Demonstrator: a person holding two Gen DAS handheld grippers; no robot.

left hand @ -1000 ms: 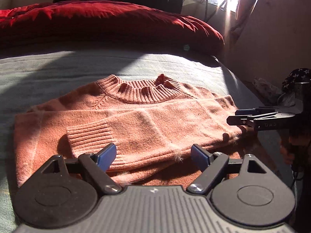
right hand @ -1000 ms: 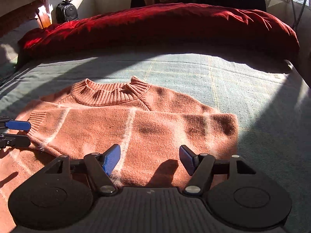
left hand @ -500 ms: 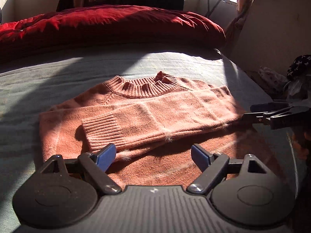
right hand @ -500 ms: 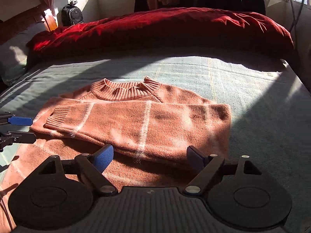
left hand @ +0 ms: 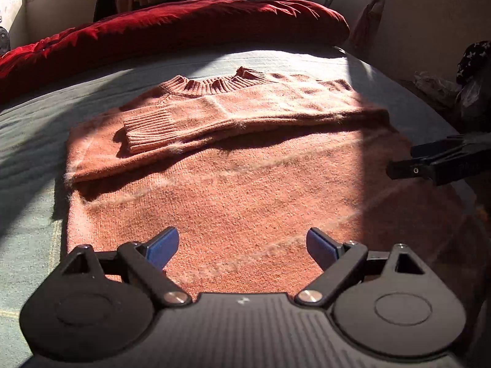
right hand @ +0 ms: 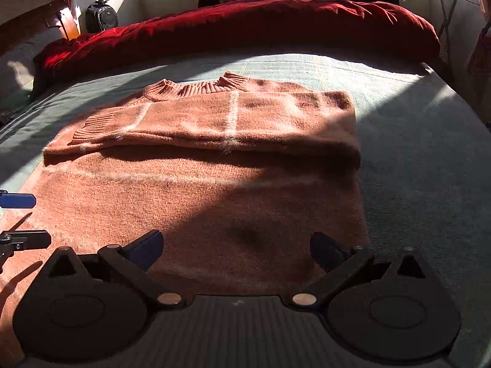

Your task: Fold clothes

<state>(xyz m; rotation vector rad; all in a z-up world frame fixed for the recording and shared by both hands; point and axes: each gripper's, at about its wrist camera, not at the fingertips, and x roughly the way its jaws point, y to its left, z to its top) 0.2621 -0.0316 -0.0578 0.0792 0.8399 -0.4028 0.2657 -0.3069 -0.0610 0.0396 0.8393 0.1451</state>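
Both the left gripper (left hand: 242, 243) and the right gripper (right hand: 235, 247) were opening wide, holding nothing. Each should bite the sweater (left hand: 245, 184) hem just below it, then lift together.

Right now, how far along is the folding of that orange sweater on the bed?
Partway. The sweater lies flat on the bed with its sleeves already folded across the chest, one cuff on top. Nothing is in hand: the left gripper and right gripper hover over the lower hem, jaws opening, nothing between them. The body probably still needs folding up towards the collar.
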